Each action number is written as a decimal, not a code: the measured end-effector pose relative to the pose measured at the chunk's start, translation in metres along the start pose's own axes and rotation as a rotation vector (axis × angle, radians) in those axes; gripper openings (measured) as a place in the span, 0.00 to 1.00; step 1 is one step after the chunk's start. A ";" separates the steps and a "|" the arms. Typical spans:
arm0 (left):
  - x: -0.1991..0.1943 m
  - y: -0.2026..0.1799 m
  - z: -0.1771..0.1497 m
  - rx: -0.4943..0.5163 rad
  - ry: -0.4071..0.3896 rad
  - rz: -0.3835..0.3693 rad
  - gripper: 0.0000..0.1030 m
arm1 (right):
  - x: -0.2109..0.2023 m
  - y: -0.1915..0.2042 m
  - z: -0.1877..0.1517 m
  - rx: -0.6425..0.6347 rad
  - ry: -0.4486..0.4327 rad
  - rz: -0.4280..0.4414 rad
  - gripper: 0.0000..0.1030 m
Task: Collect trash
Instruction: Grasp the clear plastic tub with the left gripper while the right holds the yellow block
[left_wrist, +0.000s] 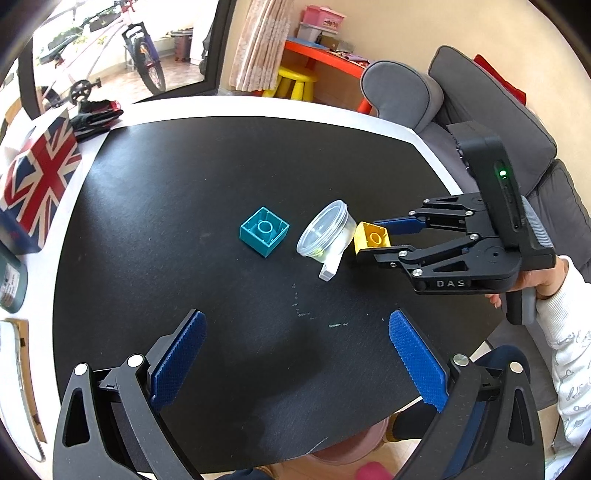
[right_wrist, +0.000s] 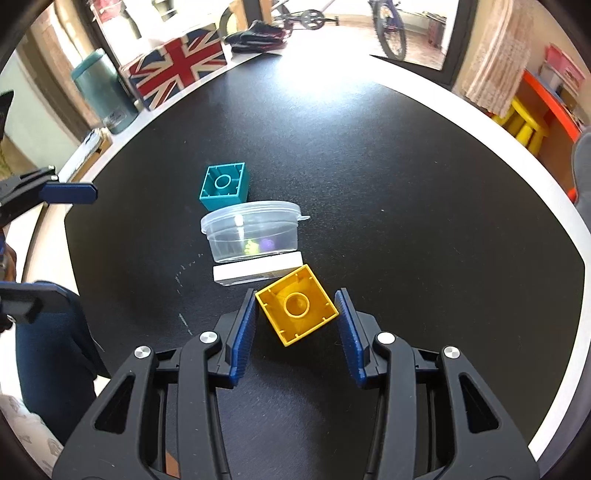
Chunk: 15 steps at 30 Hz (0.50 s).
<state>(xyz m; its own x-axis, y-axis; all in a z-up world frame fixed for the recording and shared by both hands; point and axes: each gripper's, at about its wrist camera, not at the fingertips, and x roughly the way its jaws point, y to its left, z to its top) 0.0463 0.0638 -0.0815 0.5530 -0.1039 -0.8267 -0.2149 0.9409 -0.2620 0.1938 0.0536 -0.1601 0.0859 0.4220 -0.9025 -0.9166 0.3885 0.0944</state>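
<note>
A yellow toy brick (right_wrist: 297, 304) lies hollow side up on the black mat (right_wrist: 406, 184), between the two fingers of my right gripper (right_wrist: 297, 301). The fingers are close on both sides, the left one at a corner, but not clamped. The brick also shows in the left wrist view (left_wrist: 371, 238) with the right gripper (left_wrist: 369, 238) around it. A clear lidded plastic tub (right_wrist: 253, 230) leans on a small white box (right_wrist: 258, 271). A teal brick (right_wrist: 223, 186) lies beyond. My left gripper (left_wrist: 297, 343) is open and empty, above the mat's near side.
A Union Jack box (right_wrist: 177, 64), a teal flask (right_wrist: 101, 90) and dark gloves (right_wrist: 258, 35) stand at the table's far edge. A grey sofa (left_wrist: 480, 110) is beside the table. A pink bin (left_wrist: 351, 446) sits below the near edge.
</note>
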 end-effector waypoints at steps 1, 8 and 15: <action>0.000 -0.001 0.001 0.003 -0.001 -0.001 0.93 | -0.003 -0.001 -0.001 0.020 -0.003 0.001 0.41; 0.005 -0.007 0.014 0.045 -0.004 -0.007 0.93 | -0.020 -0.018 -0.013 0.172 -0.005 -0.017 0.41; 0.017 -0.016 0.029 0.103 0.013 -0.018 0.93 | -0.031 -0.031 -0.027 0.231 -0.005 -0.023 0.41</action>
<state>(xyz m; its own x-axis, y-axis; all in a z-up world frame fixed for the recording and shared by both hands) 0.0823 0.0564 -0.0768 0.5458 -0.1247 -0.8286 -0.1204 0.9669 -0.2249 0.2085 0.0061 -0.1462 0.1080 0.4147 -0.9035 -0.8008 0.5748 0.1681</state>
